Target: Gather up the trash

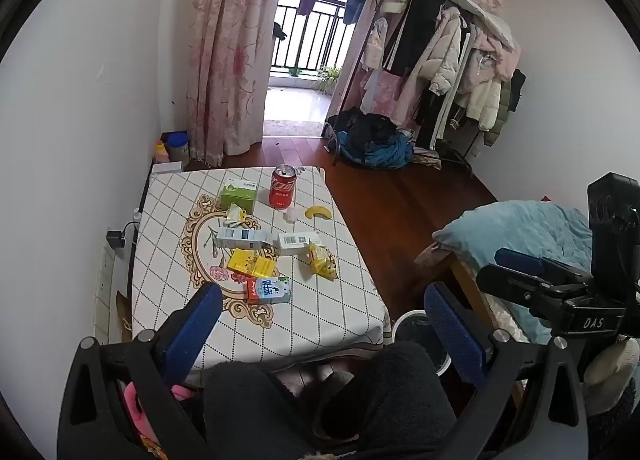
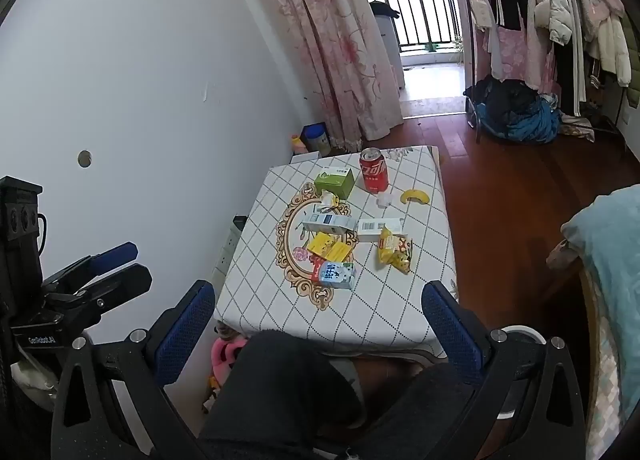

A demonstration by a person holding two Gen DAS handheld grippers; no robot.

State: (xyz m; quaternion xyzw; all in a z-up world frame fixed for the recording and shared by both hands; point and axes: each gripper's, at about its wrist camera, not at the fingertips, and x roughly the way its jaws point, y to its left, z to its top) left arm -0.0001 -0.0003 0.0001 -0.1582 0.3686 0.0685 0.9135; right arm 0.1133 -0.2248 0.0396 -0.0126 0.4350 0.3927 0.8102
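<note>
Litter is lying untouched ahead of both fingers: a blue-and-white milk carton [image 2: 335, 275] nearest, a yellow crinkled snack wrapper [image 2: 394, 251], a red cola can [image 2: 373, 175] farthest. Left gripper [image 1: 324, 324] and right gripper [image 2: 318, 320] are hovering wide, holding nothing. Collecting is seemingly just beginning; reaching forward comes next. White diamond-checked table [image 2: 372, 312] is standing on wood floor [image 2: 500, 188].

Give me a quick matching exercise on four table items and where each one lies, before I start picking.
Things:
1. red soda can
2. banana
3. green box
4. blue and white milk carton

Places:
A. nearest the grippers
B. far edge, standing upright
C. right side, beside the can
D. left of the can

Pairs: 1-B, 2-C, 3-D, 4-A
</note>
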